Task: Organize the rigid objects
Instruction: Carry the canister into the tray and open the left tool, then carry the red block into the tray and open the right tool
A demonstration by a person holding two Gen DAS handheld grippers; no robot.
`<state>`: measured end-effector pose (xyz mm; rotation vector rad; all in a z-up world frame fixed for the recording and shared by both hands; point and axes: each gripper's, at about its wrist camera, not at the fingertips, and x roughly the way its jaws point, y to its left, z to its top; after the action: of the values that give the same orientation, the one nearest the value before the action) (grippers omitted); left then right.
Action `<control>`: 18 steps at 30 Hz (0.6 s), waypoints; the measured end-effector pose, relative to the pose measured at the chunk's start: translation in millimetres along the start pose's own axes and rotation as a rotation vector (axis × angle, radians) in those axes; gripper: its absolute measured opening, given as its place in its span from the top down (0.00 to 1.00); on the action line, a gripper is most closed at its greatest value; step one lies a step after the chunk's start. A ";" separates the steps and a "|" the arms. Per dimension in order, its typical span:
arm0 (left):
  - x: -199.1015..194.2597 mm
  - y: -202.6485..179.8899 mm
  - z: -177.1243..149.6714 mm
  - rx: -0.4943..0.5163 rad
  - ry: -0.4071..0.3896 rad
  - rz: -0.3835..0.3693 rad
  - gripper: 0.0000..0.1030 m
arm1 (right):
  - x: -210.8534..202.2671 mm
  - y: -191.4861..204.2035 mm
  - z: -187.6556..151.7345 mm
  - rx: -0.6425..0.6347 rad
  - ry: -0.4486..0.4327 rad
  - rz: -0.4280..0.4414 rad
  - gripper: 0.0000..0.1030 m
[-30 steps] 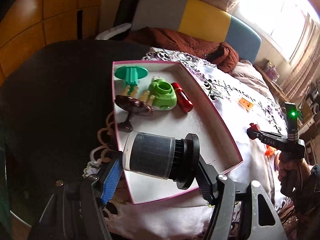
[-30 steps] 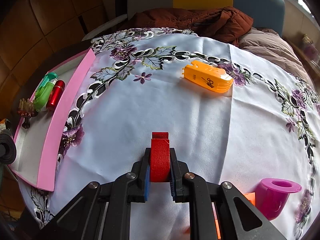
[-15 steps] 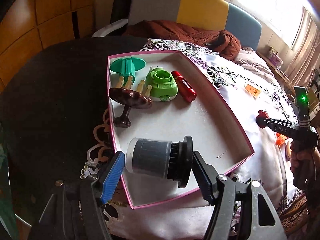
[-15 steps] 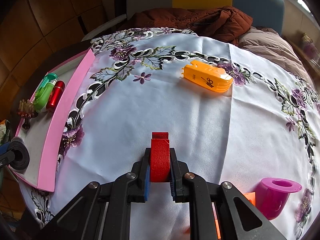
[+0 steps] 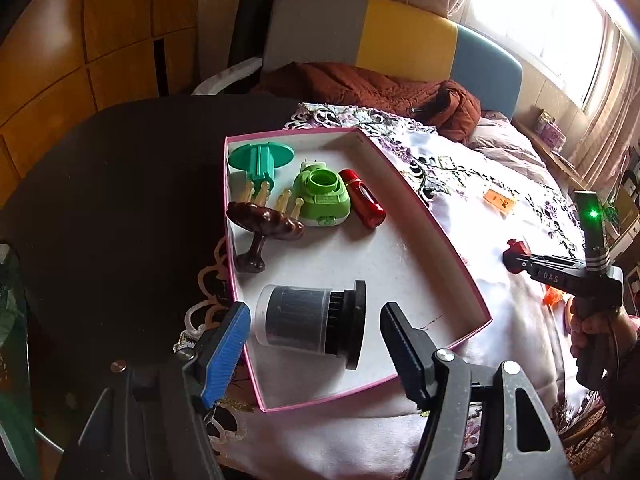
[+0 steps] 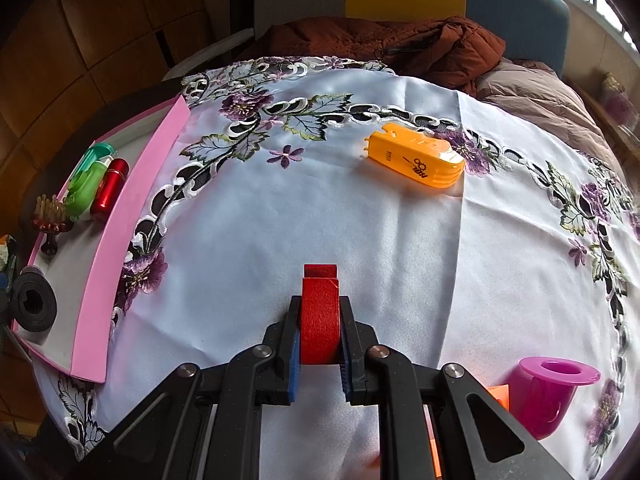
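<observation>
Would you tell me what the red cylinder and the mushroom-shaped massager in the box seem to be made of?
Red cylinder: probably metal or glossy plastic; bright streaks run along its smooth side. Massager: likely varnished dark wood with paler wooden pegs; the brown top shines, though moulded plastic is possible.

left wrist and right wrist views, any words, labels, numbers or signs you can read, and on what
"DAS": on the side of the right gripper, left wrist view.
Black print on the orange case: too small to read.
Embossed label on the green gadget: blurred, unreadable.
Nothing else carries text.
</observation>
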<state>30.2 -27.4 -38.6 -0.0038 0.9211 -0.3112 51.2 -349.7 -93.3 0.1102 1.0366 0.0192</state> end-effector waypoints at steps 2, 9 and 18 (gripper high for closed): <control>-1.8 1.1 0.1 -0.005 -0.004 0.002 0.34 | -0.1 1.8 0.5 -0.001 0.001 -0.011 0.85; -6.8 9.4 -0.1 -0.024 -0.017 0.005 0.34 | -10.9 9.0 9.4 0.025 -0.006 -0.030 0.85; -6.4 23.0 -4.4 -0.066 -0.011 -0.001 0.34 | -51.1 60.6 37.5 -0.021 -0.133 0.047 0.85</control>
<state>29.2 -3.2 -39.4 -0.0669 0.9203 -0.2810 59.6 -296.1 -24.5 0.1156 0.9003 0.0649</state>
